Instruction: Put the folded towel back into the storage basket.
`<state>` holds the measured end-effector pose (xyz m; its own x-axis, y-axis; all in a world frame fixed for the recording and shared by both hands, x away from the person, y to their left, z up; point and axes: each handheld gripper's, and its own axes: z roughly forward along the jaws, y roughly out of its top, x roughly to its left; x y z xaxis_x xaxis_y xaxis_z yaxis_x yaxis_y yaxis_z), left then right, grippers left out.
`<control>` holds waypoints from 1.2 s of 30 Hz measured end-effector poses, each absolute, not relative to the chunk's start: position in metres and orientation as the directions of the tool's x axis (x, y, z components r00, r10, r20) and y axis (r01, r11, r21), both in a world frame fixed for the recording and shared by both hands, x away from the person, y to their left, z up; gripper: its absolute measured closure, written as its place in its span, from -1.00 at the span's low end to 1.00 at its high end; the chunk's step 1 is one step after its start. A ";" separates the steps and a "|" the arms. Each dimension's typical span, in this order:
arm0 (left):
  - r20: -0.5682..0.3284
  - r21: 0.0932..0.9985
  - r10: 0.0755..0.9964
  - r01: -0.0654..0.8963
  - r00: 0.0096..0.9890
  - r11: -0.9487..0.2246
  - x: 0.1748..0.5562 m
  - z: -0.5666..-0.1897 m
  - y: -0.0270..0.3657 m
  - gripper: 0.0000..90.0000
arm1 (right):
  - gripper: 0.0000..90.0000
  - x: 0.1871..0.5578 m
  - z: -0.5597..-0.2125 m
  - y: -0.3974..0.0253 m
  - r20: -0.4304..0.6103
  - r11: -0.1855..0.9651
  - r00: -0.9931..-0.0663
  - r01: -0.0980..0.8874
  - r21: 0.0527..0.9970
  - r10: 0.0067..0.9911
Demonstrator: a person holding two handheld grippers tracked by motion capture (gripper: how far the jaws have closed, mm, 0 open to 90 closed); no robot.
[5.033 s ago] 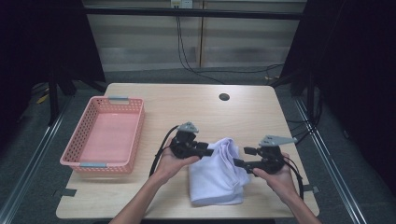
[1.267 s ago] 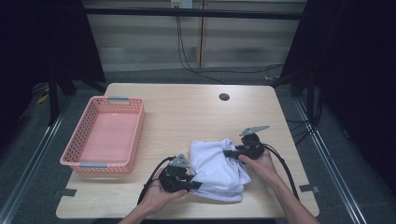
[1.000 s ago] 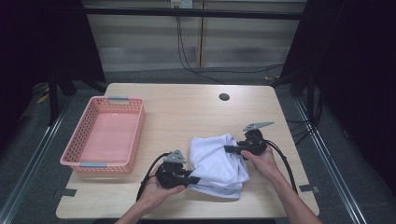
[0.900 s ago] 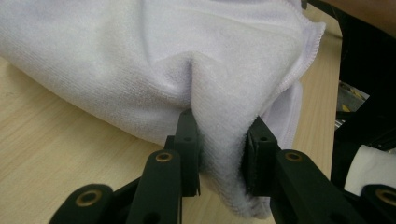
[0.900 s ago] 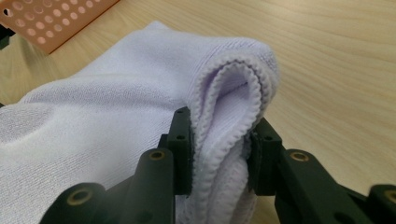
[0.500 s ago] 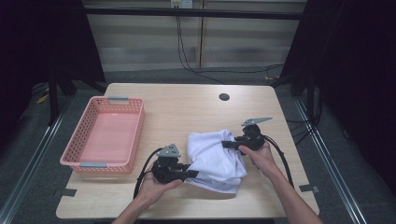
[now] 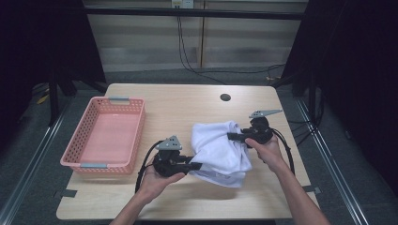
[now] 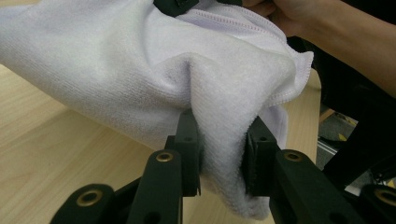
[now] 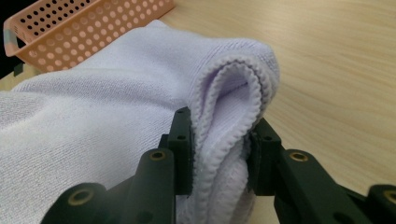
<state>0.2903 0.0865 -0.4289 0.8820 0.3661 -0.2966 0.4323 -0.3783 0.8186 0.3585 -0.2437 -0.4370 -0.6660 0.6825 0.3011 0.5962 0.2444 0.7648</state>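
High view: white towel [image 7: 219, 149] sits bunched at centre-right of the frame on the wooden worktop [image 7: 187, 105], partly lifted between the two tools. Left tongs [image 7: 199, 165] bite its lower-left edge, right tongs [image 7: 231, 136] bite its upper-right edge; the person's left hand [image 7: 157, 180] enters from the bottom, right hand [image 7: 266, 149] from the lower right. Pink basket [image 7: 104, 136] at left of the frame, well apart from the towel, nothing visible inside. Small dark hole [image 7: 225, 97] in the worktop at upper centre. Left gripper view: left tongs [image 8: 219, 149] clamped on a thick fold of towel [image 8: 140, 65], terry pile bulging between the jaws; hemmed edge hangs at right of the frame, bare worktop [image 8: 51, 158] at lower left, the other arm at upper right. Right gripper view: right tongs [image 9: 219, 144] clamped on a doubled hemmed edge of towel [image 9: 93, 121], the fold looping up above the jaws; basket [image 9: 79, 23] corner in the upper left of the frame, worktop [image 9: 327, 70] at right.
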 end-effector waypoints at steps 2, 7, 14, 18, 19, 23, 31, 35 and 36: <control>-0.303 0.821 0.363 0.435 0.881 -0.370 0.293 -0.426 0.087 0.60 | 0.51 0.360 -0.434 -0.244 0.302 0.242 -0.665 0.596 0.766 0.683; -0.291 0.830 0.370 0.425 0.882 -0.361 0.297 -0.420 0.092 0.60 | 0.51 0.365 -0.425 -0.243 0.309 0.223 -0.667 0.587 0.778 0.677; -0.276 0.841 0.394 0.419 0.877 -0.343 0.299 -0.412 0.104 0.60 | 0.52 0.373 -0.412 -0.232 0.296 0.227 -0.688 0.561 0.796 0.663; -0.270 0.843 0.407 0.419 0.873 -0.338 0.301 -0.407 0.114 0.60 | 0.52 0.381 -0.406 -0.222 0.294 0.237 -0.700 0.555 0.797 0.651; -0.272 0.842 0.410 0.422 0.871 -0.336 0.302 -0.405 0.118 0.60 | 0.52 0.383 -0.405 -0.219 0.293 0.240 -0.704 0.553 0.798 0.647; -0.276 0.847 0.427 0.428 0.861 -0.315 0.306 -0.399 0.131 0.60 | 0.52 0.390 -0.398 -0.207 0.293 0.244 -0.716 0.545 0.802 0.634; -0.274 0.853 0.447 0.430 0.851 -0.295 0.312 -0.390 0.152 0.60 | 0.52 0.400 -0.384 -0.187 0.283 0.250 -0.734 0.524 0.814 0.617; -0.281 0.861 0.460 0.433 0.842 -0.267 0.314 -0.387 0.160 0.60 | 0.53 0.408 -0.378 -0.179 0.287 0.240 -0.740 0.516 0.822 0.608; -0.278 0.861 0.460 0.431 0.843 -0.269 0.314 -0.387 0.162 0.60 | 0.53 0.409 -0.378 -0.177 0.288 0.243 -0.742 0.517 0.821 0.606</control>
